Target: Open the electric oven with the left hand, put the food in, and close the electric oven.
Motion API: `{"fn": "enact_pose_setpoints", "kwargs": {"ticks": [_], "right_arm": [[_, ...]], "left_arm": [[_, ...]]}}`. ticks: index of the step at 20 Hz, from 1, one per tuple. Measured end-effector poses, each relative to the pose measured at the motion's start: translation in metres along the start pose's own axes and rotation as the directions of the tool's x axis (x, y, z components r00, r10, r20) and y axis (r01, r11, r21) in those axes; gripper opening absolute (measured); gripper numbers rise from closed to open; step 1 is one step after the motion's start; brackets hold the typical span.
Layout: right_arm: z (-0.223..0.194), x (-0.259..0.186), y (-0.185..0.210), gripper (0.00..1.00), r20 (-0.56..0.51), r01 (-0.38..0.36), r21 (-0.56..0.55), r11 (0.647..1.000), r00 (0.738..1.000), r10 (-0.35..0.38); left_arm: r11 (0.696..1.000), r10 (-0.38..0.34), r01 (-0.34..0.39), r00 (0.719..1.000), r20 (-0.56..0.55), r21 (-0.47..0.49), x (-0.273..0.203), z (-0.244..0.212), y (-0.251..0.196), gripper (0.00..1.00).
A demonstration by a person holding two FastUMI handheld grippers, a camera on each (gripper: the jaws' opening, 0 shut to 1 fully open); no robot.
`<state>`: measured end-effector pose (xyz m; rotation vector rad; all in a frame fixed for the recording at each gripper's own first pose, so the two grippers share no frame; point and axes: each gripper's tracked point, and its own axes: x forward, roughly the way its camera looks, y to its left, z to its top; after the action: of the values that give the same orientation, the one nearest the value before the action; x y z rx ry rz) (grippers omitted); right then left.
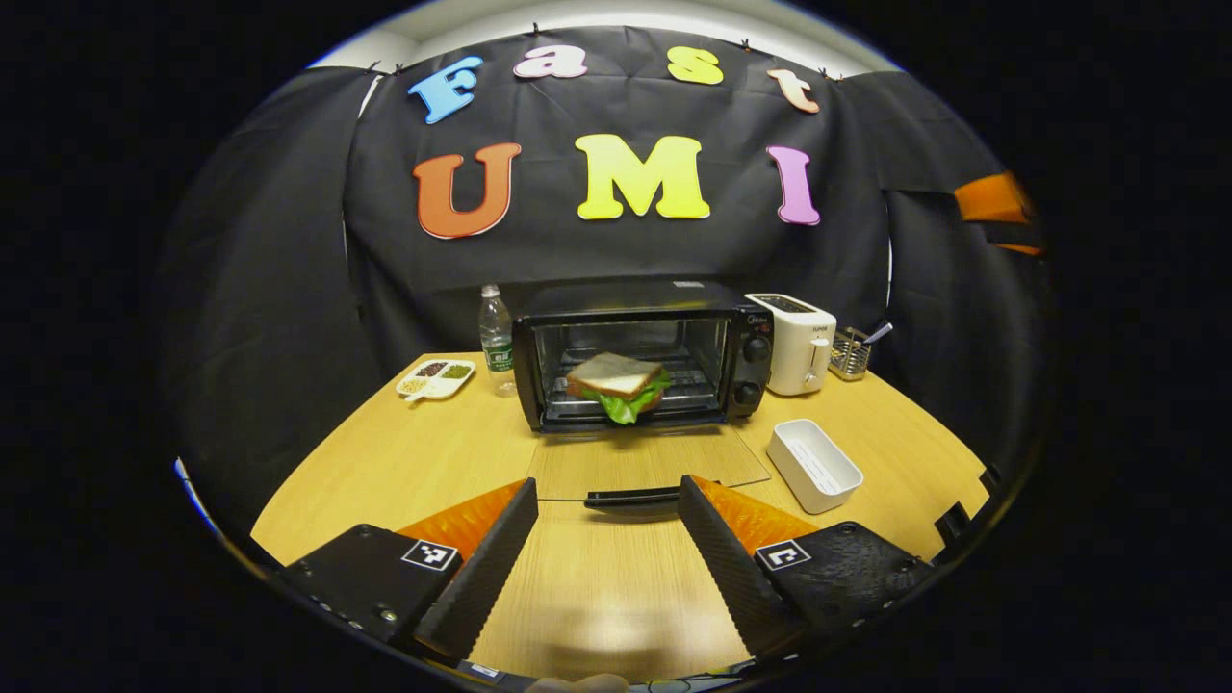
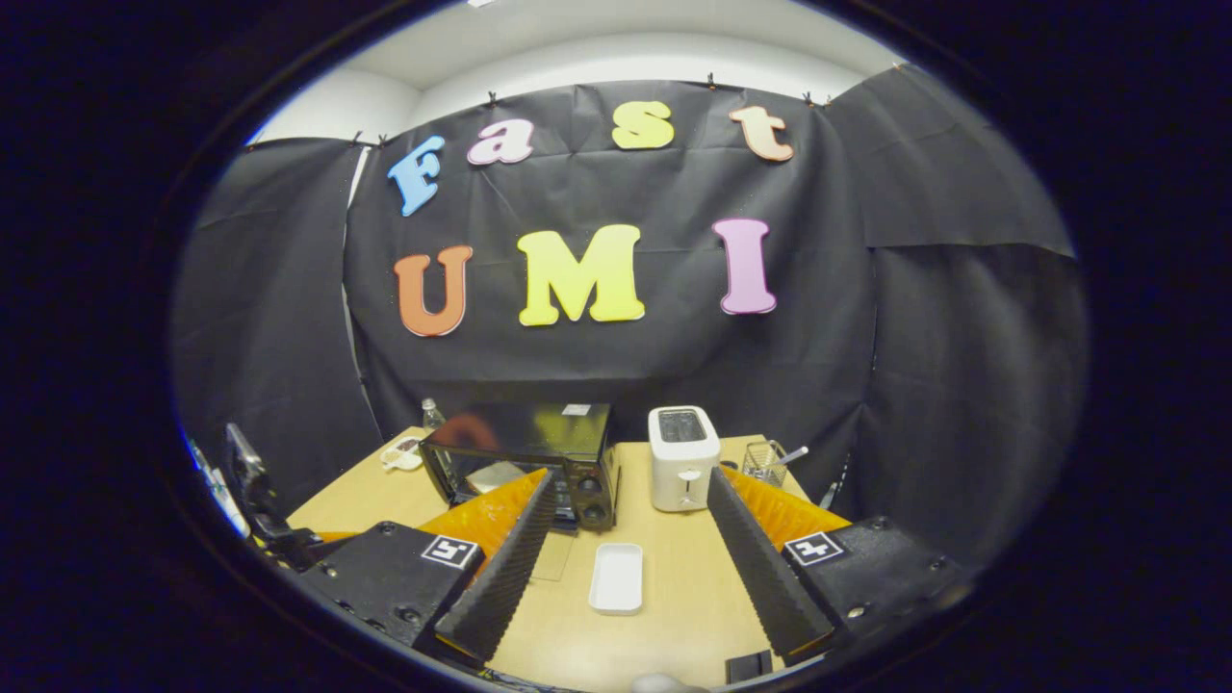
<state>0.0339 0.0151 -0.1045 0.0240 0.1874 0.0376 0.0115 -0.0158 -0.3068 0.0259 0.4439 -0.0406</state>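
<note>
left gripper view: the electric oven (image 1: 643,358) stands at the back of the wooden table (image 1: 385,462), its glass door (image 1: 647,460) folded down flat toward the camera, the door handle (image 1: 632,498) at the near edge. the sandwich (image 1: 618,385), the food of the task, lies on the rack inside the cavity, so the loading step appears done and closing remains. the left gripper (image 1: 608,539) hovers low over the table with its fingers spread wide and nothing between them; the handle lies just beyond the fingertips and between their lines, a placement that suits coming under or onto the handle to swing the door up. whether any finger touches the handle cannot be told. beside the oven stand a water bottle (image 1: 496,339) and a divided snack tray (image 1: 436,378) on one side, a white toaster (image 1: 793,343), a utensil rack (image 1: 851,352) and an empty white container (image 1: 814,464) on the other; the container probably held the food.

right gripper view: the right gripper (image 2: 624,568) is released and empty, held back from the oven and well above the table, which keeps it out of the door's upward arc. the white container (image 2: 616,577) sits between its fingers' lines, farther off on the table, with the toaster (image 2: 682,469) behind it. the oven (image 2: 525,462) is partly hidden by one finger.
</note>
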Motion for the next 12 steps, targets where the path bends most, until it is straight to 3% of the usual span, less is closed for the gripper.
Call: {"fn": "enact_pose_setpoints", "kwargs": {"ticks": [1,3,4,5,11,12], "right_arm": [[0.0,-0.005,-0.002,1.0,-0.002,0.005,-0.005,1.0,1.0,-0.005],[0.002,-0.012,-0.004,1.0,0.002,0.008,-0.021,1.0,1.0,-0.008],[0.001,-0.014,-0.005,0.89,0.0,0.013,-0.026,1.0,1.0,-0.013],[0.001,-0.016,-0.006,1.0,-0.002,0.013,-0.027,1.0,1.0,-0.013],[0.003,-0.018,-0.01,1.0,-0.026,0.028,-0.034,0.999,0.999,-0.029],[0.002,-0.017,-0.01,0.9,-0.031,0.03,-0.045,0.999,0.999,-0.031]], "left_arm": [[1.0,-0.005,0.004,1.0,-0.02,-0.002,0.01,-0.012,-0.005,0.96],[1.0,-0.01,0.008,0.997,-0.079,-0.026,0.028,-0.036,-0.013,0.96],[0.999,-0.011,0.007,0.994,-0.107,-0.038,0.034,-0.047,-0.016,0.96],[0.999,-0.014,0.009,0.992,-0.128,-0.039,0.042,-0.055,-0.021,0.96],[0.999,-0.041,0.039,0.982,-0.187,-0.013,0.08,-0.085,-0.043,0.96],[0.999,-0.043,0.041,0.977,-0.209,-0.014,0.087,-0.091,-0.045,0.96]]}}
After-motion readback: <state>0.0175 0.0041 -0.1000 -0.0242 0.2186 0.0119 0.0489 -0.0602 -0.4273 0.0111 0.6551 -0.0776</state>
